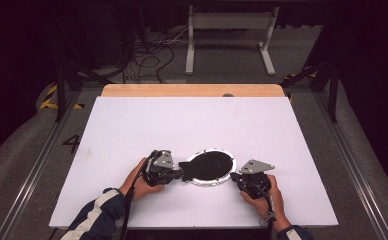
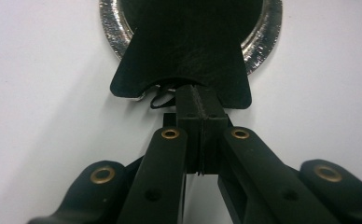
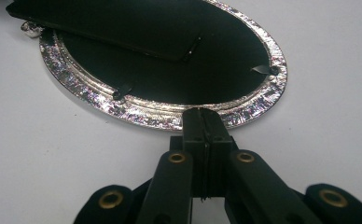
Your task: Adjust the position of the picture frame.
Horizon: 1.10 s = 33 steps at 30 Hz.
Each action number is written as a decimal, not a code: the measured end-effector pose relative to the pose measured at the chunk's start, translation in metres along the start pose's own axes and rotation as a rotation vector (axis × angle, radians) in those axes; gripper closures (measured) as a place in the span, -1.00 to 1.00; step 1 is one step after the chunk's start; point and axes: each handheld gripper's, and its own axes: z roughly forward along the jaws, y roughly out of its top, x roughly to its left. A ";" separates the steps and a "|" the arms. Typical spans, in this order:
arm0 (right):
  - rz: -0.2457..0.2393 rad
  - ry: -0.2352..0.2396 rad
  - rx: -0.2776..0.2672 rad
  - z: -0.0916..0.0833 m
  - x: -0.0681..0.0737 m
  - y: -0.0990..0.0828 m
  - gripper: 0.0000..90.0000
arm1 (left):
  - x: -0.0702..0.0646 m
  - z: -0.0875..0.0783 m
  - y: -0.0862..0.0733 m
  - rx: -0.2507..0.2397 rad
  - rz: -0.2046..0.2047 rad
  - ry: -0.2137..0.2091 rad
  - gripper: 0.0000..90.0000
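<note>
An oval picture frame (image 1: pixel 209 167) with a glittery silver rim lies face down on the white table (image 1: pixel 132 125), near its front edge, between two hand-held grippers — black back panel up, its flared stand pointing left. The left gripper (image 2: pixel 198 100), jaws pressed together, has its tips at the stand's (image 2: pixel 184 70) edge. The right gripper (image 3: pixel 204 122) — jaws likewise closed, gripping nothing — meets the silver rim. No writing is legible on the frame.

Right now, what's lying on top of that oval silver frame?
A black stand flap lies across the frame's black back panel. Small turn clips show at the rim. Whatever is beneath the panel is hidden.
</note>
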 end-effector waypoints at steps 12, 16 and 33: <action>0.005 -0.018 -0.008 0.005 -0.007 0.004 1.00 | -0.005 0.003 0.001 -0.008 0.001 -0.037 1.00; 0.028 -0.028 -0.014 0.009 -0.013 0.007 1.00 | -0.008 0.004 0.003 -0.008 0.003 -0.042 1.00; 0.059 -0.054 -0.032 0.030 -0.026 0.023 1.00 | -0.013 -0.013 0.004 -0.002 0.083 -0.005 0.93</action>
